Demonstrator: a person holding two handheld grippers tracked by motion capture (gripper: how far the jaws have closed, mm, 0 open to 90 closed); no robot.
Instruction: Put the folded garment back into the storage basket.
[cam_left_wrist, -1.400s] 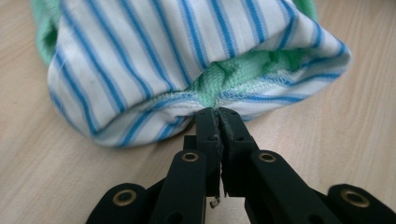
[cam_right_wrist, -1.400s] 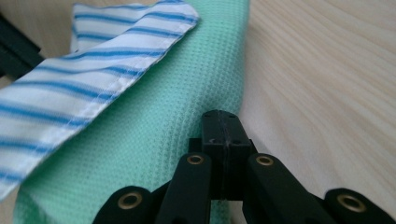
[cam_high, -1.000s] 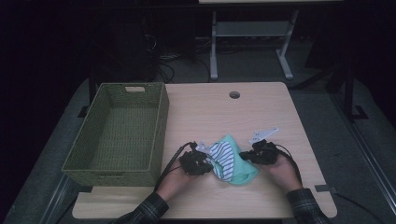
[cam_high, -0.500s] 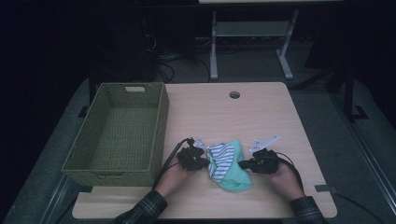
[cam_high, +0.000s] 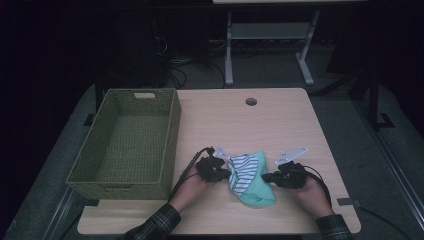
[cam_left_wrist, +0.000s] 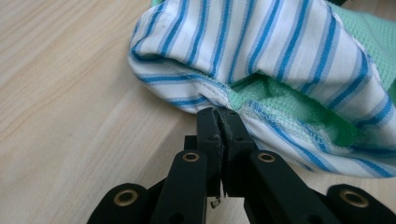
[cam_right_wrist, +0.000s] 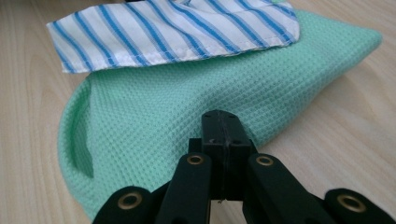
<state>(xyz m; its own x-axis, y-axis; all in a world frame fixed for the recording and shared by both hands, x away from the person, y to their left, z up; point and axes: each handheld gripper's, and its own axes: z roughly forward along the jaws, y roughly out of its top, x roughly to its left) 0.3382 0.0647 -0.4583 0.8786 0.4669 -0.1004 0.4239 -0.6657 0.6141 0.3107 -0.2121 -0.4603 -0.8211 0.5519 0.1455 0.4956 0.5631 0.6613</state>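
A folded cloth (cam_high: 255, 187), mint-green waffle weave on one face and white with blue stripes on the other, lies near the table's front edge. The striped layer (cam_right_wrist: 177, 28) rests on top of the green layer (cam_right_wrist: 201, 88). My left gripper (cam_high: 227, 173) is at the cloth's left side. In the left gripper view, this gripper (cam_left_wrist: 223, 116) is shut on the striped hem (cam_left_wrist: 233, 98). My right gripper (cam_high: 266, 177) is at the cloth's right side. In the right gripper view, its jaws (cam_right_wrist: 223, 119) are closed at the green edge, which they partly hide.
A green woven basket (cam_high: 172, 131) stands empty on the left half of the wooden table (cam_high: 285, 125). A round cable hole (cam_high: 251, 101) is near the far edge. Cables trail from both grippers, and metal desk legs (cam_high: 228, 55) stand on the floor beyond the table.
Both grippers have drawn the cloth toward the person. A loose corner that stuck out at the right has been folded in, leaving the cloth more compact.
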